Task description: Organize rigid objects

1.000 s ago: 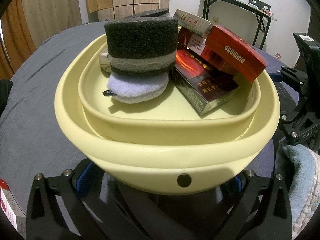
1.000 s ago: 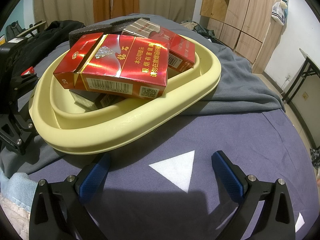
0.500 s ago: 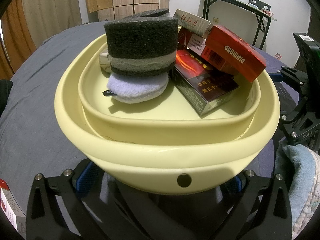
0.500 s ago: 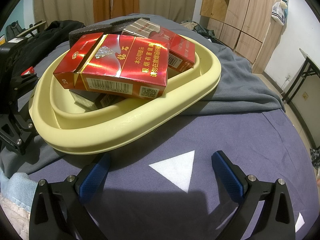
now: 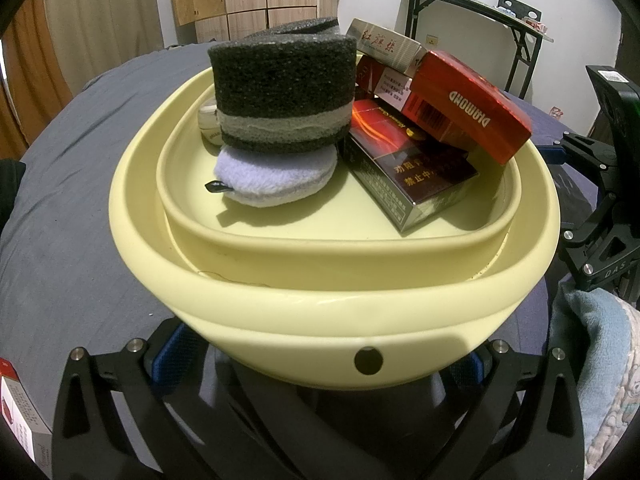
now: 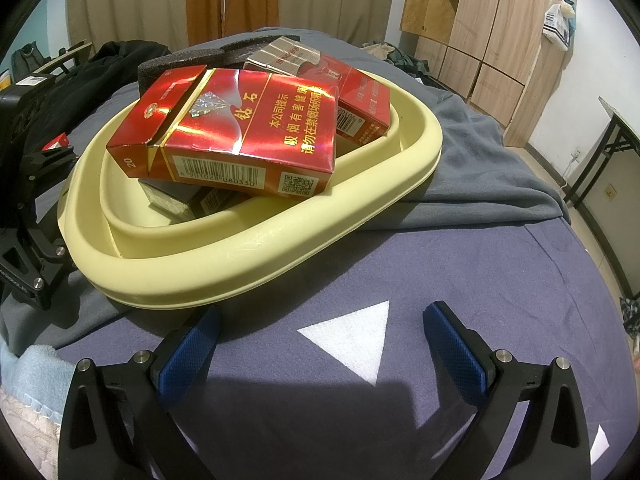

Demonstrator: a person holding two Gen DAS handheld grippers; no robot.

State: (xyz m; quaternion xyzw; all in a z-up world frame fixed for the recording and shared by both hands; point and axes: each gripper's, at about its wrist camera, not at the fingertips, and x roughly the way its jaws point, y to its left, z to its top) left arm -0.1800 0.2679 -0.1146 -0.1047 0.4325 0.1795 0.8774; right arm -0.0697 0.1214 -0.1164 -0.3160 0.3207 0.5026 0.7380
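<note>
At the far left edge of the left wrist view a red and white carton point(image 5: 16, 412) lies on the grey bedcover point(image 5: 72, 208), just beside the left gripper point(image 5: 320, 360). That gripper's blue pads point(image 5: 166, 354) stand wide apart on either side of the near wall of the yellow basin point(image 5: 320, 312), whose rim fills the gap between them; whether the pads touch the wall cannot be told. Inside the basin sits a smaller yellow tray point(image 5: 320, 240). At its left side a dark foam block point(image 5: 282, 92) with a pale grey band rests on a white fluffy pad point(image 5: 276, 176), and a small white object point(image 5: 208, 122), partly hidden, lies behind them. At the tray's right side cigarette packs are piled: a dark maroon pack point(image 5: 412, 176) lowest, a red DIAMOND pack point(image 5: 468, 104) tilted over it against the right rim, a red pack point(image 5: 382, 82) behind, and a silver-grey pack point(image 5: 384, 46) on top. In the right wrist view the basin stands at the left of the bed, over the edge where the grey bedcover meets a blue-purple sheet point(image 6: 460, 272) with a white triangle point(image 6: 354, 336). The right gripper point(image 6: 322, 340) hovers over that sheet near the basin's near rim, its fingers spread and holding nothing. A light blue towel point(image 6: 36, 372) lies at the lower left corner.
</note>
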